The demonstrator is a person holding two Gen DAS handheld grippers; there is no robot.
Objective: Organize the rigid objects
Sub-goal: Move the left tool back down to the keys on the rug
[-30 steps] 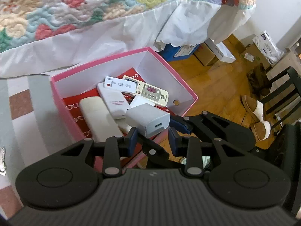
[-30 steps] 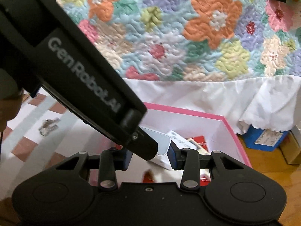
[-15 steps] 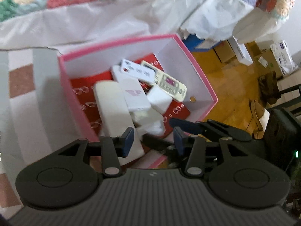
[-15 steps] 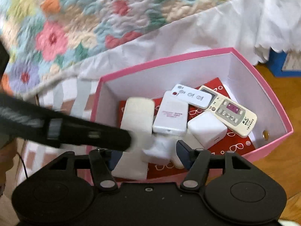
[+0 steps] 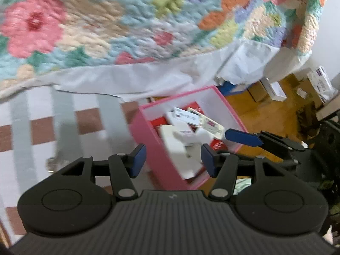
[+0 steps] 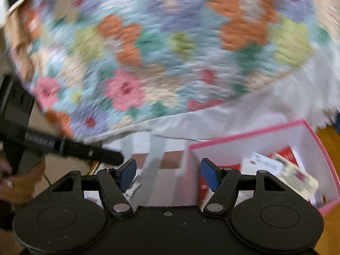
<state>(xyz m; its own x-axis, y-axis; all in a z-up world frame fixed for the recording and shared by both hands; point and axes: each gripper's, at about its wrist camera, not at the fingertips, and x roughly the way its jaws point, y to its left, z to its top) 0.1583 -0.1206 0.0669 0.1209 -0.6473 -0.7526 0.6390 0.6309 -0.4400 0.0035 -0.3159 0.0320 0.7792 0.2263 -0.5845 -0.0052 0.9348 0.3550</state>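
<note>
Grippers [image 5: 173, 159] [image 6: 167, 173], two, empty; one pink box [image 5: 148, 146].

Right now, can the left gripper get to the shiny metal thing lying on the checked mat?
Probably yes. The left gripper is open and holds nothing, and the metal thing lies in the open on the mat, beside the pink box, with nothing in between.

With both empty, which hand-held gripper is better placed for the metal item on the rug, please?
Probably the left hand-held gripper: open, on the metal item's side of the pink box.
</note>
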